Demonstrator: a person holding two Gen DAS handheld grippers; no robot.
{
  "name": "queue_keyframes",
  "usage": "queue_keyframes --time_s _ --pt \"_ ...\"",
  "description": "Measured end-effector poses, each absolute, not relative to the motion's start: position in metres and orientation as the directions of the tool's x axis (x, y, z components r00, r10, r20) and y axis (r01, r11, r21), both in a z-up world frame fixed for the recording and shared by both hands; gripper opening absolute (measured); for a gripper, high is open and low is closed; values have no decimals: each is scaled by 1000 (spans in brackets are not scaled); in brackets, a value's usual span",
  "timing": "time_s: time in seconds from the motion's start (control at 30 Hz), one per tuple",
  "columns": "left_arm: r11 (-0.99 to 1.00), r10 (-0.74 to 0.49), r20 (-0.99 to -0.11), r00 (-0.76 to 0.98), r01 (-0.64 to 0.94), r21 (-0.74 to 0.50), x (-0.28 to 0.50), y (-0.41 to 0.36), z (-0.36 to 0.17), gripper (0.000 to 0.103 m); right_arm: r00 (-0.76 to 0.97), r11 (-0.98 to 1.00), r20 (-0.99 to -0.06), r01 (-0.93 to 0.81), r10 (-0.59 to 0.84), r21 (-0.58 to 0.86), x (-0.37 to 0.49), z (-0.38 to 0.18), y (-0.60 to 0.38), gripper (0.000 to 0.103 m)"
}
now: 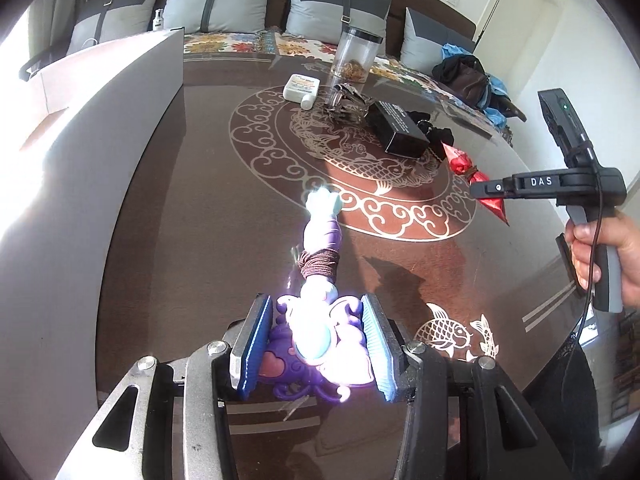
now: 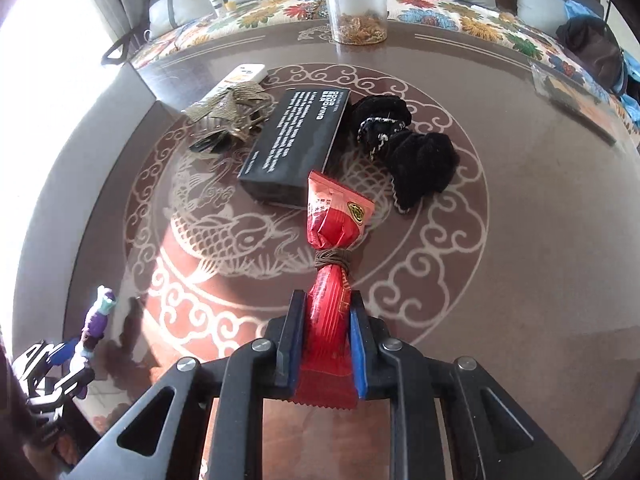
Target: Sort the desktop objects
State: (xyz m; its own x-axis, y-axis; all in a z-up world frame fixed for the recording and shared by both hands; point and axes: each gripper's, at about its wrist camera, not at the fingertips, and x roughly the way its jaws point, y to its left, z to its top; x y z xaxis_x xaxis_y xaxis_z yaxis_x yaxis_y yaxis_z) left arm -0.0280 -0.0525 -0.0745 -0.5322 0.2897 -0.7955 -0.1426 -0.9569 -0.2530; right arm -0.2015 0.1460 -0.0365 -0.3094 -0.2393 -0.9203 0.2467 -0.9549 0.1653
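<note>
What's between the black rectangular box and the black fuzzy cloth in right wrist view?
Nothing: only a narrow strip of bare brown patterned tabletop separates the black rectangular box from the black fuzzy cloth in the right wrist view.

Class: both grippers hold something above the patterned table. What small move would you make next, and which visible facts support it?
Probably carry the purple toy, clamped in the left gripper, sideways toward the grey box on its left. The right gripper already grips the red snack packet clear of the black box, so it can wait.
</note>
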Motion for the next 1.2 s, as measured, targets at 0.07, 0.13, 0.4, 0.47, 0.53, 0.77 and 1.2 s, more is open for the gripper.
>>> queue_keyframes --time_s 0.07,0.13,0.4,0.47,0.53,0.77,1.2 --pt "-950 310 -779 -545 -155 -270 -25 -51 -69 46 -300 -948 -913 239 -276 208 -173 -28 155 20" --pt "-949 315 -775 -548 -161 -271 -20 -52 -68 46 -299 -942 -903 225 -309 249 -148 -22 164 20" --pt "-931 350 -725 -594 -131 -342 8 -80 -41 45 -332 -920 -861 208 -385 331 -91 -5 156 21" --pt "-920 361 -684 -634 -122 -372 15 -98 -16 45 -342 -912 -850 244 -400 331 -91 7 136 21" --pt "-925 331 -648 -686 -100 -366 19 -123 10 45 -351 -890 -828 299 -437 343 -94 24 108 21" --pt "-942 104 -661 -743 138 -305 13 -254 36 45 -302 -731 -719 549 -626 406 -112 83 -53 21" --pt "-917 -91 -831 -548 372 -145 15 -316 -40 62 -173 -654 -808 691 -563 308 -112 22 -245 51"
